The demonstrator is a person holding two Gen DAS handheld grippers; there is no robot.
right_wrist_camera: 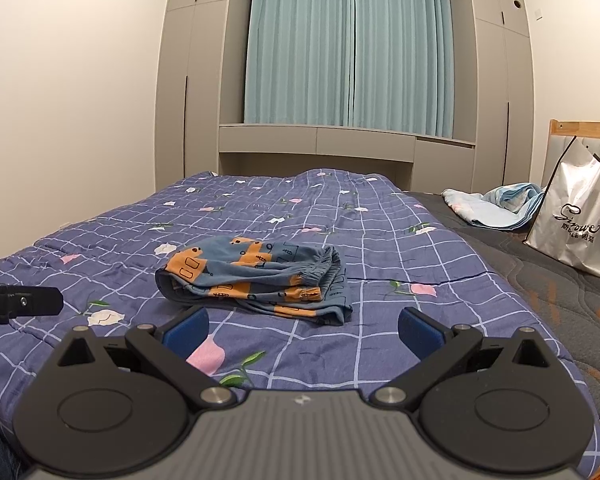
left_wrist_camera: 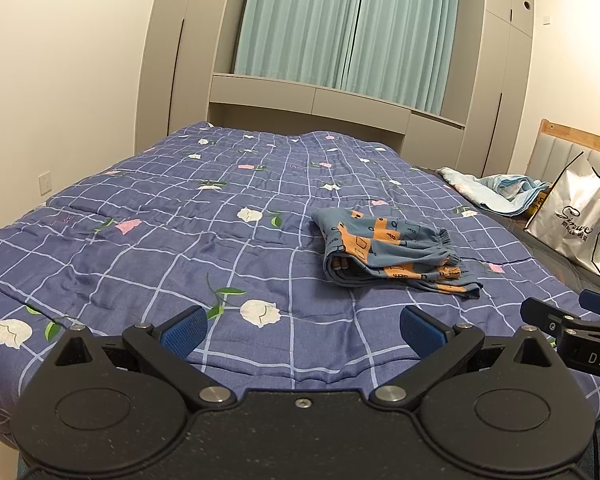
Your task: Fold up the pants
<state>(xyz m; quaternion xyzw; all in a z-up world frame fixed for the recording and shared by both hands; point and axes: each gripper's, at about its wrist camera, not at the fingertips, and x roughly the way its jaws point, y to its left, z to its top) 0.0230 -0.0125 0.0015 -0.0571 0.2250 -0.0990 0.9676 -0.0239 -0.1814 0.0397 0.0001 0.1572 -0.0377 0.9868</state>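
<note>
Folded pants (right_wrist_camera: 256,276) on quilt (left_wrist_camera: 140,248), both grippers (left_wrist_camera: 302,332) (right_wrist_camera: 302,332) spread, bag (right_wrist_camera: 576,224) reading perhaps "Sirowe"

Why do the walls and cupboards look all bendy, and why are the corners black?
Left wrist view: the fisheye lens bows the grey wardrobe and darkens the corners; the folded blue-and-orange patterned pants stay sharp. Right wrist view: same curving, the teal curtains look straighter near the middle, and soft even light leaves only faint shadows on the purple checked floral quilt.
</note>
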